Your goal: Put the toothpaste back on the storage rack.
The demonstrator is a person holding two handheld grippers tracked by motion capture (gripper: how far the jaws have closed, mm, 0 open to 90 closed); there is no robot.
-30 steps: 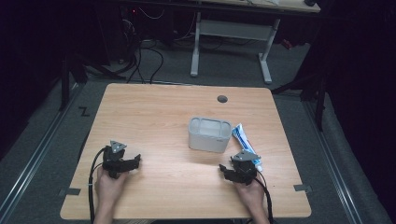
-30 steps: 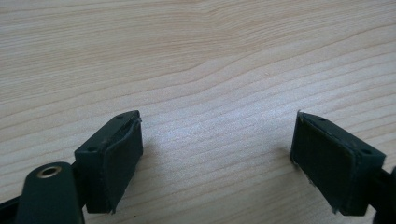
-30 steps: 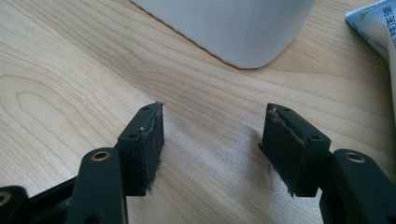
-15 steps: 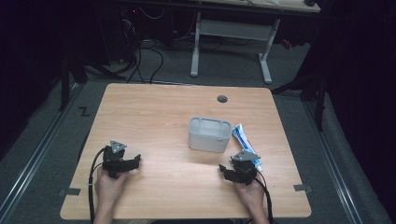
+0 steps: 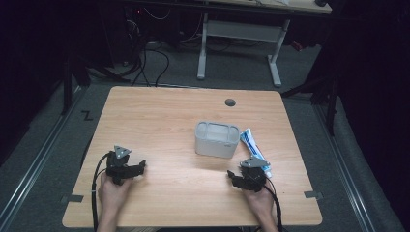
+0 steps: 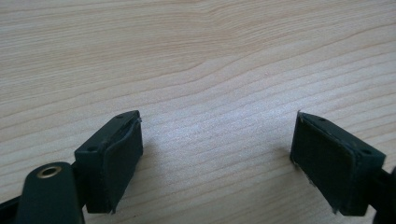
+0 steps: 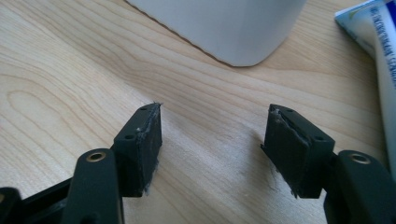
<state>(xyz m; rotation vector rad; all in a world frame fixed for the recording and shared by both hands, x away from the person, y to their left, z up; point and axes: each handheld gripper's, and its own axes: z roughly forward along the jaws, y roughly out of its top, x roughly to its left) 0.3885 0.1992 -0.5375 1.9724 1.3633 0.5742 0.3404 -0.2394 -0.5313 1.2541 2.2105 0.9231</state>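
One wooden bench [image 5: 174, 121], pale grain, a single dark round hole [image 5: 230, 102] near the far edge. Around it, grey floor [image 5: 43, 159]; beyond the far edge, a white desk frame [image 5: 241, 34] and dark cables [image 5: 150, 63] on the floor.

On the bench, right of centre: one white tub [image 5: 217, 139], rounded corners, open top, long axis across the bench. Seen from above, nothing to make out inside; interior pale and blurred. In the right tool view, its lower wall [image 7: 224, 23] close ahead, standing on the wood.

Just right of the tub, touching or nearly so: one tube [image 5: 254, 150], white and blue, lying flat, long axis slanting from far-left to near-right, near end reaching beside the right tool. Which end carries the cap cannot be told. In the right tool view, along the right edge, its printed side [image 7: 380, 51] with blue lettering too small to read.

Two tools, one per hand, both low over the near part of the bench and well apart from each other. Left tool [image 5: 124, 166] near the left corner, held in the left hand [image 5: 112, 191], a grey plate on top, cable trailing back; jaws spread wide over bare wood [image 6: 215, 135], nothing between. Right tool [image 5: 249, 175] near the tube's near end, held in the right hand [image 5: 263, 203]; jaws also spread wide [image 7: 212, 135], nothing gripped, pointing at the tub's corner.
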